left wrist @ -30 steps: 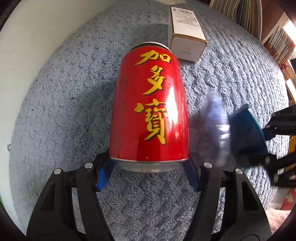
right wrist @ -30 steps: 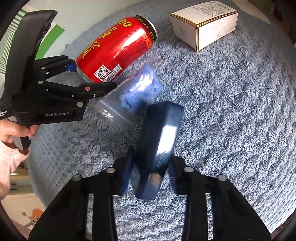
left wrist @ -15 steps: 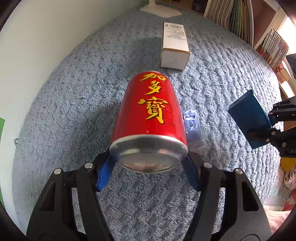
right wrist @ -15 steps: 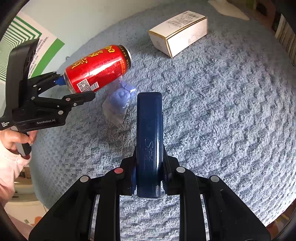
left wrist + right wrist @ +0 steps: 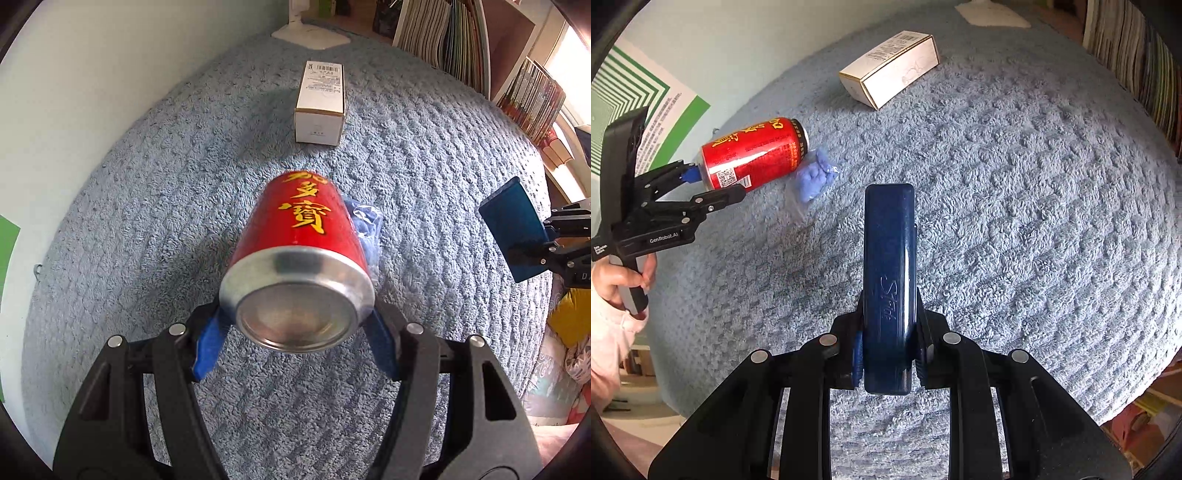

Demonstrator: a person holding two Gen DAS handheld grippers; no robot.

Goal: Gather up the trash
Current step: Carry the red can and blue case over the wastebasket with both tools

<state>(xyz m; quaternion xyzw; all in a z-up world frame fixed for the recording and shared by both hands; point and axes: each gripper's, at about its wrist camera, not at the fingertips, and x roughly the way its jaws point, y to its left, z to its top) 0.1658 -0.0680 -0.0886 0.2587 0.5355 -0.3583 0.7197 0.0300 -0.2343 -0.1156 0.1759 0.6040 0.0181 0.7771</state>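
Observation:
My left gripper [image 5: 297, 334] is shut on a red drink can [image 5: 301, 236] with yellow characters, held by its base above the blue fluffy cover [image 5: 147, 192]; it shows in the right wrist view too [image 5: 753, 158]. My right gripper [image 5: 888, 363] is shut on a dark blue flat case [image 5: 889, 273], held upright above the cover; it also shows at the right of the left wrist view [image 5: 513, 229]. A clear plastic bag with blue material [image 5: 812, 179] lies on the cover beside the can. A white cardboard box [image 5: 320, 101] lies further back.
A white wall [image 5: 74, 74] with a green poster [image 5: 639, 99] borders the left. Bookshelves [image 5: 461, 48] stand at the back right. A white lamp base [image 5: 310, 35] sits at the far edge. Colourful cushions [image 5: 565, 350] lie at the right.
Both grippers have risen and pulled back from the cover with their objects. The can has tilted so its base faces the camera. The plastic bag stays on the cover.

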